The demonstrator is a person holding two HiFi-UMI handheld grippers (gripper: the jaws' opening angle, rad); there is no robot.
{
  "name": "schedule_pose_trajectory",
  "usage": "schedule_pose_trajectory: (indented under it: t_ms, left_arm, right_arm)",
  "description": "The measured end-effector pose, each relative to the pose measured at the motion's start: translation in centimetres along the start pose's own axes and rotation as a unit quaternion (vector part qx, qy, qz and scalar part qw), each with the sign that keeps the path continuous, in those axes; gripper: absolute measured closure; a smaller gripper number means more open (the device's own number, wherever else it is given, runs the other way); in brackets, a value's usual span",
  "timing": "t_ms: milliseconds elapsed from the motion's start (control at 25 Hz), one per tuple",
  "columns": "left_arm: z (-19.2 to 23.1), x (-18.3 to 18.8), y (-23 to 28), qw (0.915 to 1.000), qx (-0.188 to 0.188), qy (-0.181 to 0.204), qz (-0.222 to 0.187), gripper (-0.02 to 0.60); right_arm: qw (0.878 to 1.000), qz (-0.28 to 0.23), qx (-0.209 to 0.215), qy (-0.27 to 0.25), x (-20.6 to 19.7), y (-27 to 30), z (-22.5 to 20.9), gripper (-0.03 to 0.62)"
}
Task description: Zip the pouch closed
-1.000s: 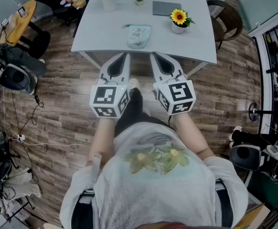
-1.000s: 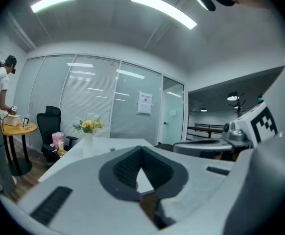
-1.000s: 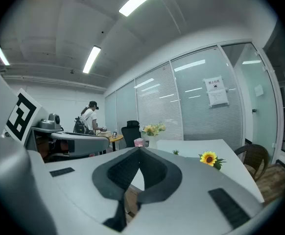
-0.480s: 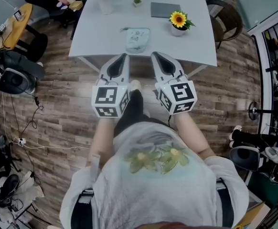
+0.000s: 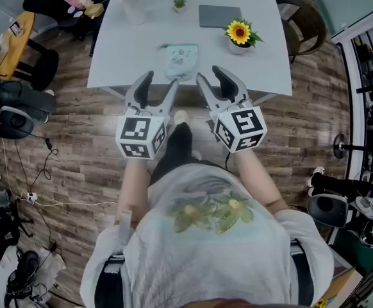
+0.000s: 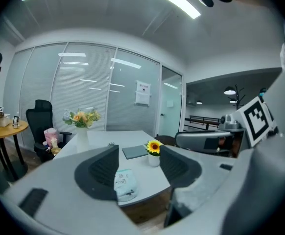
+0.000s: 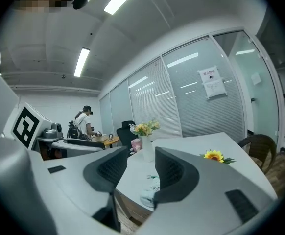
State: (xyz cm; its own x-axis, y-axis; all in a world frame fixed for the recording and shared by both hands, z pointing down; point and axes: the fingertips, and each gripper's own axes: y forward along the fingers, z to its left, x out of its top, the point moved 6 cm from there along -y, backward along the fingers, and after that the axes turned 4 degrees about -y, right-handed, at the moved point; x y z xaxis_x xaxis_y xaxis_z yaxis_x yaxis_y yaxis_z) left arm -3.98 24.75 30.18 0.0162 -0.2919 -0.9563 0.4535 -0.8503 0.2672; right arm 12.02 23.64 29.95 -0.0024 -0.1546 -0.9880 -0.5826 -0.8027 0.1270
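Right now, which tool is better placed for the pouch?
Probably left. The left tool sights the pouch between its jaws; on the right tool, a jaw half hides it. Both tools' jaws have just been opening, empty.

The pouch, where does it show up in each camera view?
Head view: pouch at the table's near edge, upper centre.
Left gripper view: pouch lower centre, seen through the jaw gap.
Right gripper view: pouch lower centre, partly behind one jaw.
Shared landmark: the sunflower.
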Motion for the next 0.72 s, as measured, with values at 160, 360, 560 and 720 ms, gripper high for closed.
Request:
schedule_pose_trajectory:
  t_ms: [160,360,560,720]
  left_arm:
    - [2.4,-0.4,2.1,0.9997,0.001,-0.006,0.022,0.337]
    - [5.4,-1.2,4.6,0.9983,0.010,-0.010,0.056,0.337]
    - [9.2,-1.7,7.8,0.9963,0.022,-0.011,0.082,0.337]
    - [12.4,-2.0,10.1,0.9941,0.028,-0.022,0.102,0.337]
  right_arm:
    - [1.000,0.018,0.003,-0.004,-0.3,2.0,-1.4,0.405]
    - [0.999,0.042,0.004,-0.008,-0.8,4.5,-3.6,0.401]
    - [0.998,0.066,0.007,-0.009,-1.4,7.7,-5.5,0.401]
    - [0.996,0.086,0.009,-0.009,-1.8,10.4,-6.7,0.401]
